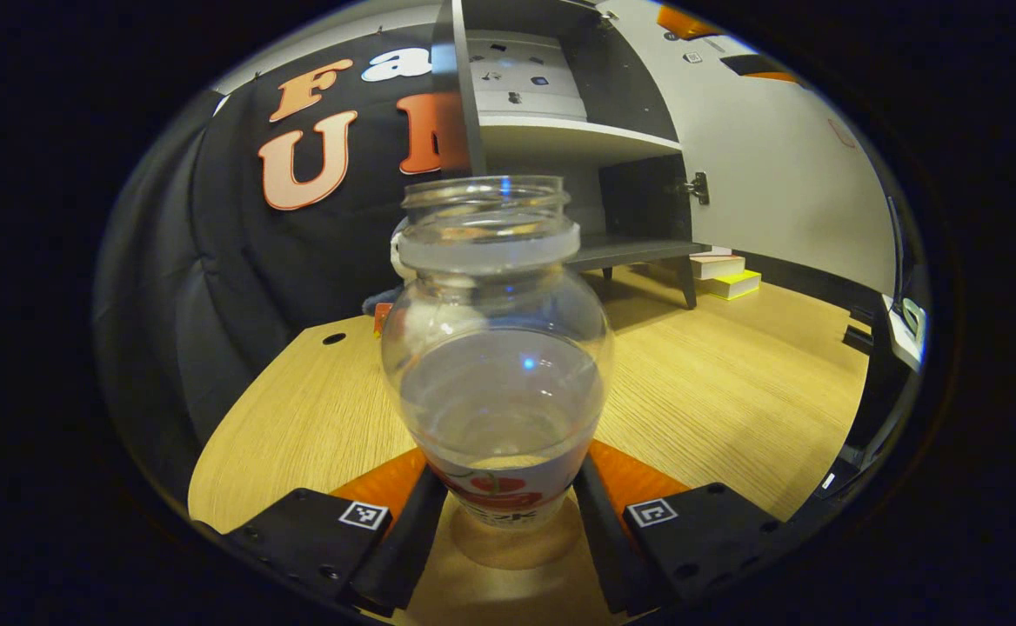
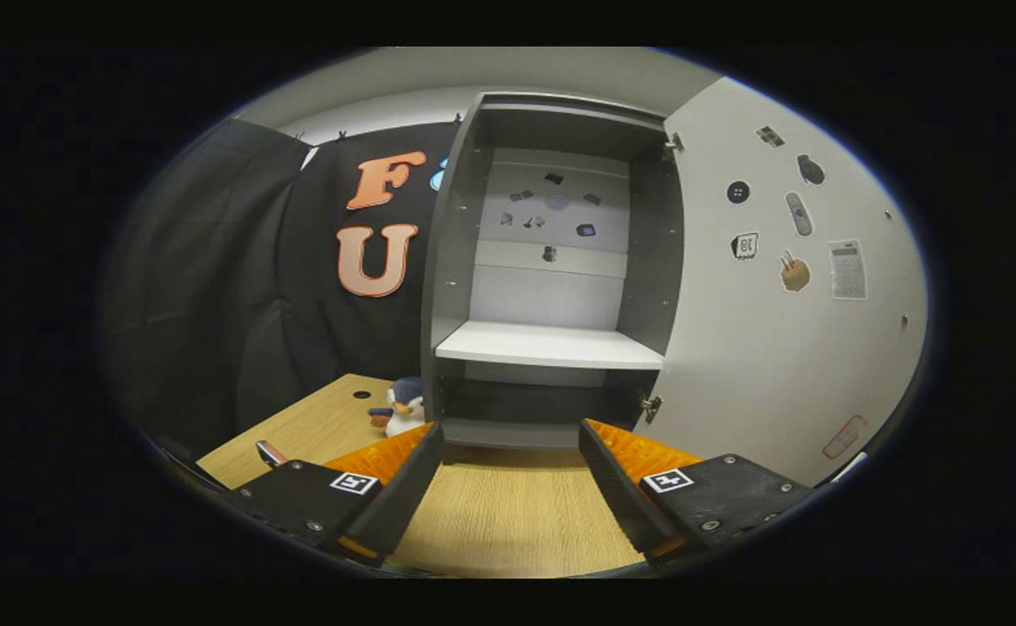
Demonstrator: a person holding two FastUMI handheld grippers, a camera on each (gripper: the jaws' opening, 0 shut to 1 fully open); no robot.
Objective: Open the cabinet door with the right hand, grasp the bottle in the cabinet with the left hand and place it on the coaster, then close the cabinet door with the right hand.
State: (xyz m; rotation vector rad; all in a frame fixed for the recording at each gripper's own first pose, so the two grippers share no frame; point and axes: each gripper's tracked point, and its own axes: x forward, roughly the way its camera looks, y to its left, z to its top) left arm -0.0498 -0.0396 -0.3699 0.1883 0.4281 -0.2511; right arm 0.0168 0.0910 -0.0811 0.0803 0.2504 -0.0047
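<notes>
In the left gripper view, the left gripper (image 1: 508, 513) has its fingers closed against the lower part of a clear, lidless bottle (image 1: 497, 365), which stands upright over the wooden counter (image 1: 717, 391). In the right gripper view, the right gripper (image 2: 512, 474) holds nothing, its fingers spread wide, and faces the cabinet (image 2: 551, 348), whose door (image 2: 778, 304) is swung open to the right. A toy penguin (image 2: 402, 404) sits on the counter just left of the cabinet.

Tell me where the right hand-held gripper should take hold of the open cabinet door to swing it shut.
Take the cabinet door by its free vertical edge, farthest from the hinges, coming from the front with the open right hand-held gripper turned so its fingers straddle the thin panel. The door stands wide open and its face looks flat, with no handle visible, so the edge is probably the only grippable part.
</notes>
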